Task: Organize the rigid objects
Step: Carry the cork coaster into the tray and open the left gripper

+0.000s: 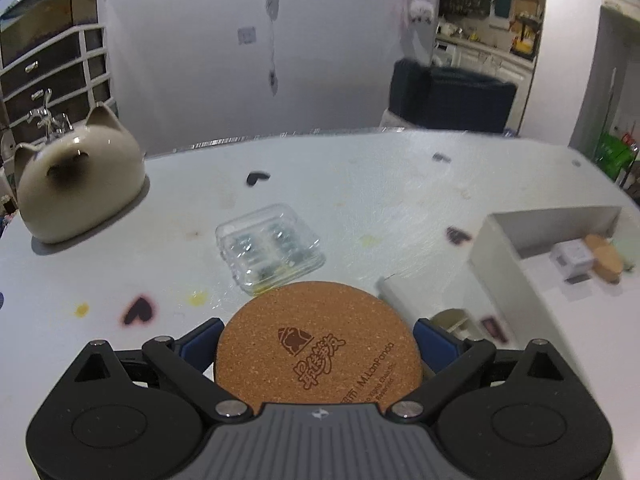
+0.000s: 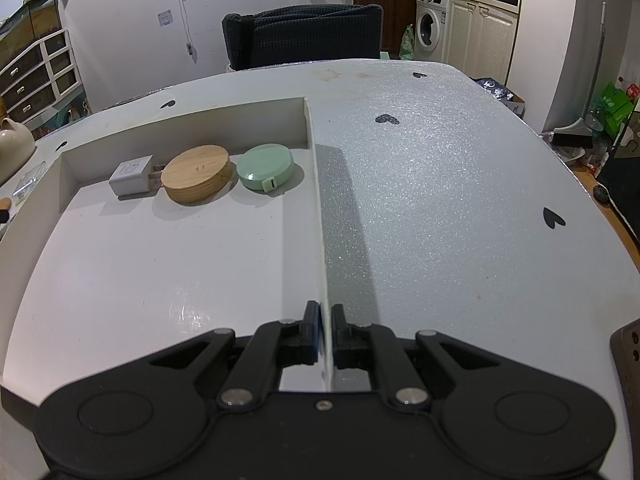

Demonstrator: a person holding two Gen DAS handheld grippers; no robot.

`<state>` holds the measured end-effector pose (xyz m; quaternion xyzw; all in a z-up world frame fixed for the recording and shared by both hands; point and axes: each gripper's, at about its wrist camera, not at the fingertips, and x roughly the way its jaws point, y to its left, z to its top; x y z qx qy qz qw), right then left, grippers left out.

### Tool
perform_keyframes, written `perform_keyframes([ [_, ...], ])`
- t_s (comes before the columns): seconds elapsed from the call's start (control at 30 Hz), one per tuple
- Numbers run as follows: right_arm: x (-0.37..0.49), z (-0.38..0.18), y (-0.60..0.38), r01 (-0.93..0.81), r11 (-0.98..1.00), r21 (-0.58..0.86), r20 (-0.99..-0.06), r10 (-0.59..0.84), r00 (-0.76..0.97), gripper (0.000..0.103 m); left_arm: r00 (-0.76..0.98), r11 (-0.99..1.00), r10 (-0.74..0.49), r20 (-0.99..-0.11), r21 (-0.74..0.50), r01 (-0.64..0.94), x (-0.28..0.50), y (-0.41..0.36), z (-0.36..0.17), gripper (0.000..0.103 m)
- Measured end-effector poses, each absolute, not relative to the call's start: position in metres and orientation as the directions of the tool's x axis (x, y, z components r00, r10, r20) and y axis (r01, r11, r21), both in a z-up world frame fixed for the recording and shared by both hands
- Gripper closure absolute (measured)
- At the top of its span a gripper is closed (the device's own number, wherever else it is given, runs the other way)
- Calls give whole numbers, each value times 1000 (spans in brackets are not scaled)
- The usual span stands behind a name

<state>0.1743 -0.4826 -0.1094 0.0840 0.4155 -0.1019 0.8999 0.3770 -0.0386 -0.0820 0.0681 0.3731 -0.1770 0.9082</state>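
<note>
My left gripper is shut on a round cork coaster with a printed logo, held above the white table. A clear plastic case lies just beyond it. My right gripper is shut on the right wall of a shallow white box. At the far end of the box lie a white charger plug, a round wooden disc and a mint green tape measure. The box also shows at the right of the left wrist view.
A cream cat-shaped ceramic pot stands at the table's left. A dark chair is behind the far edge. Black heart stickers dot the tabletop. A drawer unit stands against the wall at left.
</note>
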Motion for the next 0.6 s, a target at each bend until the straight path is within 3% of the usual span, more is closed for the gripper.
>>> perform_keyframes([
  [0.6,174,-109,-482,253,965,69,-764,-112,635,97,586,761,-531,-612,-39,648,321,-148,-41,4],
])
